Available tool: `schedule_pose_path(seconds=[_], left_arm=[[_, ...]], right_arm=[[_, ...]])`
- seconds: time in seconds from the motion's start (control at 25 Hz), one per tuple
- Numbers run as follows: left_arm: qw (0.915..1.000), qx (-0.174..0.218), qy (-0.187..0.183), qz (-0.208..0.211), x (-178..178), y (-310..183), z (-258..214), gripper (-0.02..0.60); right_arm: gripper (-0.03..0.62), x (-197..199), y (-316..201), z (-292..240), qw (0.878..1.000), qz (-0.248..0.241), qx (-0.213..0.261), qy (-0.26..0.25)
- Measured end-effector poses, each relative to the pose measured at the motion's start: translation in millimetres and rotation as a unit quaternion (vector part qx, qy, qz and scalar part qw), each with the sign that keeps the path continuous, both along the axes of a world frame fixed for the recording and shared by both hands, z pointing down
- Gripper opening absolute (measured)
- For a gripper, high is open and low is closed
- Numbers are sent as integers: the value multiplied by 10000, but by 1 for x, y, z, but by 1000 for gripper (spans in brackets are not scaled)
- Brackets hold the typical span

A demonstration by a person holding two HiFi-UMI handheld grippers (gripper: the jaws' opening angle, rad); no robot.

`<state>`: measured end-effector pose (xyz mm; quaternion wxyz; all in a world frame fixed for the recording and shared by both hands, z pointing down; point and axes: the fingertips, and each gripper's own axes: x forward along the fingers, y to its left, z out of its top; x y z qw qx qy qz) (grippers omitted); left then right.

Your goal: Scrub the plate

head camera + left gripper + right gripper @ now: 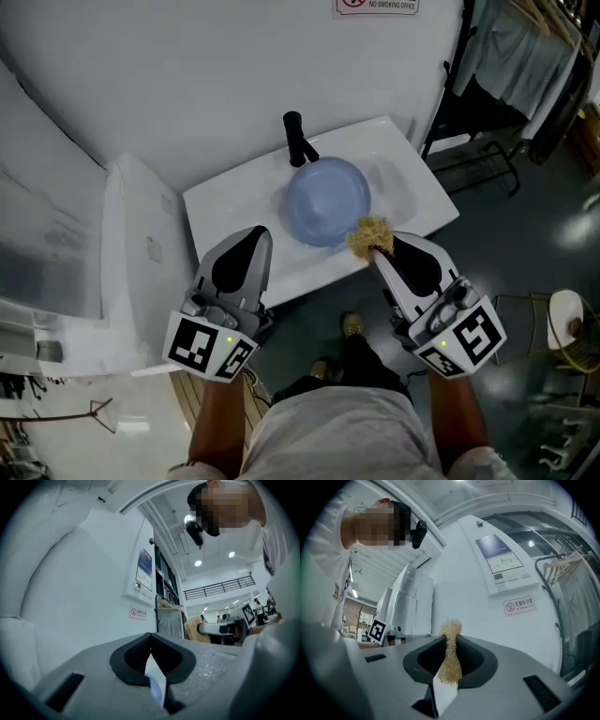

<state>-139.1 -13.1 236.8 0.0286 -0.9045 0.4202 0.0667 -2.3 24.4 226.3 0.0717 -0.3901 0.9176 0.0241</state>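
A pale blue plate [326,199] lies in the white sink [412,178], just in front of the black faucet [298,141]. My right gripper [377,247] is shut on a tan fibrous scrubber [368,234], which sits at the plate's near right rim. In the right gripper view the scrubber [451,663] is pinched between the closed jaws of the right gripper [451,641] and sticks out above them. My left gripper [260,231] hovers at the sink's front edge, left of the plate, shut with nothing in it. The left gripper view shows the left gripper [151,640] with its jaws together.
A white cabinet [131,253] stands left of the sink. A white wall rises behind it. A black clothes rack [487,84] with hanging garments is at the right. A round stool [567,328] stands on the grey floor at the far right.
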Motion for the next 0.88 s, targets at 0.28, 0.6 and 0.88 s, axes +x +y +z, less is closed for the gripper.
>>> schedule_pose_path(seconds=[0.28, 0.6, 0.88], left_arm=[[9991, -163, -174, -346, 9, -42, 14, 15], [9951, -431, -394, -803, 21, -87, 34, 17], [9880, -866, -609, -1126, 31, -117, 65, 17]], right_arm=[[61, 10, -51, 7, 9995, -310, 1, 87], [61, 26, -107, 21, 9977, -596, -134, 289], [61, 26, -142, 41, 9932, -859, -209, 754]])
